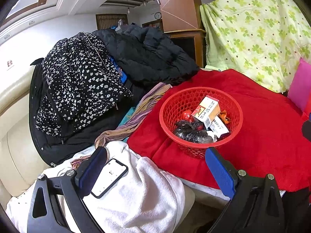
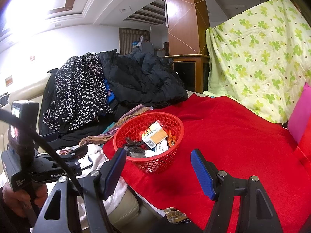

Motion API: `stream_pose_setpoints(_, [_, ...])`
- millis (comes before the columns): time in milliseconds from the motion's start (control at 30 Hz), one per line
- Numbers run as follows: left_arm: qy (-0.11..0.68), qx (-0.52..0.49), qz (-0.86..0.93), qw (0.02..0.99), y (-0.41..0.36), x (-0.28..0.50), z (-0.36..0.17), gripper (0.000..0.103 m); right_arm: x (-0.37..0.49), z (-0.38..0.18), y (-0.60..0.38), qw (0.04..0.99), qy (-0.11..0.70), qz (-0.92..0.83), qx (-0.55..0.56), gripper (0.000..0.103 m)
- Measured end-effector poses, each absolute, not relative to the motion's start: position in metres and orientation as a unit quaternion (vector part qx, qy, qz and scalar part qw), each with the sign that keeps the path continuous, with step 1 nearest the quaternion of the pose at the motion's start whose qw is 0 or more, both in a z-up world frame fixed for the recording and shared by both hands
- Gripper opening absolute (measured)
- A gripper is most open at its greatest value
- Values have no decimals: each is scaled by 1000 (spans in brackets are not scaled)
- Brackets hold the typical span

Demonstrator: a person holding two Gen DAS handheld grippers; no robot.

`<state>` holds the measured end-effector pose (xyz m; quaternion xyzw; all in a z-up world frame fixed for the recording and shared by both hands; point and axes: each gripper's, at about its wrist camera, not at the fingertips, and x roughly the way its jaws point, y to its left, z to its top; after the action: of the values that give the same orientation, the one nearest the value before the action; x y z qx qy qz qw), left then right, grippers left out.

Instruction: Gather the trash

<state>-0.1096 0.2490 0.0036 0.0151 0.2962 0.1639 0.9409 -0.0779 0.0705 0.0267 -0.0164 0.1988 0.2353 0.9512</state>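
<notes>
Both claws, left claw [image 1: 155, 167] and right claw [image 2: 158, 167], gape wide and empty near the light, flexible red basket [image 1: 201, 116], best pinched at its stiff rim.

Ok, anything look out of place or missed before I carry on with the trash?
One crumpled wrapper lies outside the red basket, at the near edge of the red blanket. A phone also rests on the white towel; that is probably not trash. Both grippers are open and empty.
</notes>
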Motion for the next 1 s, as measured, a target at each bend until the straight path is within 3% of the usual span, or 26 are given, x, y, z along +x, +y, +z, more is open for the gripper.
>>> stream_pose_setpoints(1000, [316, 0, 161, 935, 262, -110, -12, 101, -71, 23, 70, 956, 204, 213, 4, 77])
